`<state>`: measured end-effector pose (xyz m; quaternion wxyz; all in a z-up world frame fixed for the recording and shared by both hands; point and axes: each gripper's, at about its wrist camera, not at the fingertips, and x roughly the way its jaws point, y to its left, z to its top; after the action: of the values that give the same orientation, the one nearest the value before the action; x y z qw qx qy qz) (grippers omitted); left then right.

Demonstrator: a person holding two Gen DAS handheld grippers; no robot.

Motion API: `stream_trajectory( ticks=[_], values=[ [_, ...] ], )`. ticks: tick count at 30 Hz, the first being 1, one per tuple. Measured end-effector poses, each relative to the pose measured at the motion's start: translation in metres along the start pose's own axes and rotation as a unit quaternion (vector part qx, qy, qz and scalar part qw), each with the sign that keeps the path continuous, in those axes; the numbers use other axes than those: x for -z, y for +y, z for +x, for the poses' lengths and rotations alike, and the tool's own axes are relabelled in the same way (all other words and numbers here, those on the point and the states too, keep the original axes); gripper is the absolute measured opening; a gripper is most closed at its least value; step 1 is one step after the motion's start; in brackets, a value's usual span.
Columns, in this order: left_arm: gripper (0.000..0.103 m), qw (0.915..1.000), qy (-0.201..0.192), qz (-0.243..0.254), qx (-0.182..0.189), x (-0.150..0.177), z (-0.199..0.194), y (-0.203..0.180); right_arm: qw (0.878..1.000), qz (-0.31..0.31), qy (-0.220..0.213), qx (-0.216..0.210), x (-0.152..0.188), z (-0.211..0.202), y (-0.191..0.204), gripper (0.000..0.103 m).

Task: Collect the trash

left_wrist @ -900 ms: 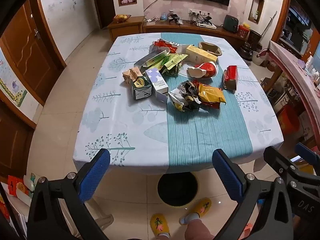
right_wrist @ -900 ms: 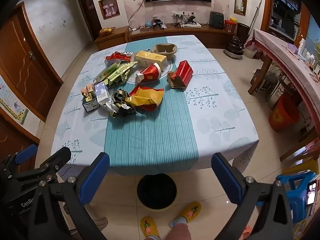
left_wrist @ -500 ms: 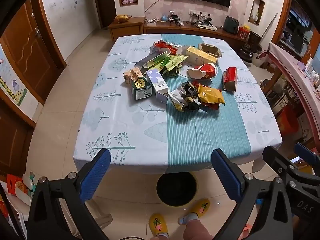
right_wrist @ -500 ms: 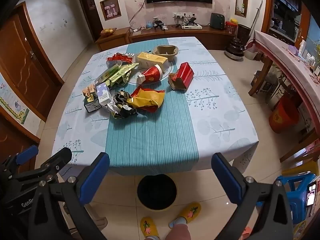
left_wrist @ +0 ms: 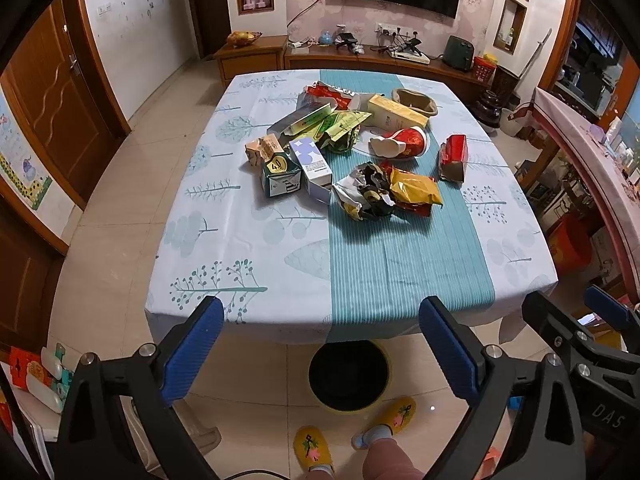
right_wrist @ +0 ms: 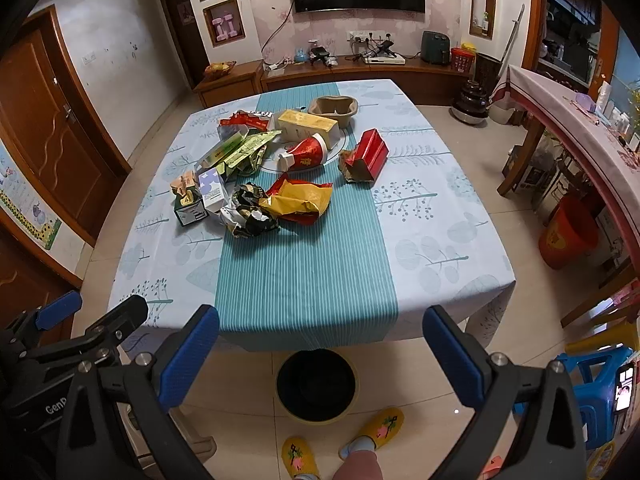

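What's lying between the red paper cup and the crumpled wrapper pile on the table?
In both wrist views, nothing but bare teal striped runner lies between the red paper cup and the crumpled wrapper pile.

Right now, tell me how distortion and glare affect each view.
Left wrist view: fisheye bends the table edges and door frame; black corners vignette. Right wrist view: same bowing; small glare spot on the floor tiles; trash pile sharp.

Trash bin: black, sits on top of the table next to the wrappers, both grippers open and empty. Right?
Not quite. The trash bin stands on the floor under the table's near edge, not on it; the right wrist view shows it. The left gripper and right gripper are open and empty.
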<state>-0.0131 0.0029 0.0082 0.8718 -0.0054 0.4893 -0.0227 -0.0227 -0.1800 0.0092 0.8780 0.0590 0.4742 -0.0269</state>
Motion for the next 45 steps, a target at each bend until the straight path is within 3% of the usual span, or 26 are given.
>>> stream_trajectory(
  ticks=[45],
  values=[
    [0.097, 0.9996, -0.018, 0.017, 0.010, 0.011, -0.024, -0.003, 0.999, 0.011, -0.034, 0.011, 0.019, -0.039, -0.008, 0.102]
  ],
)
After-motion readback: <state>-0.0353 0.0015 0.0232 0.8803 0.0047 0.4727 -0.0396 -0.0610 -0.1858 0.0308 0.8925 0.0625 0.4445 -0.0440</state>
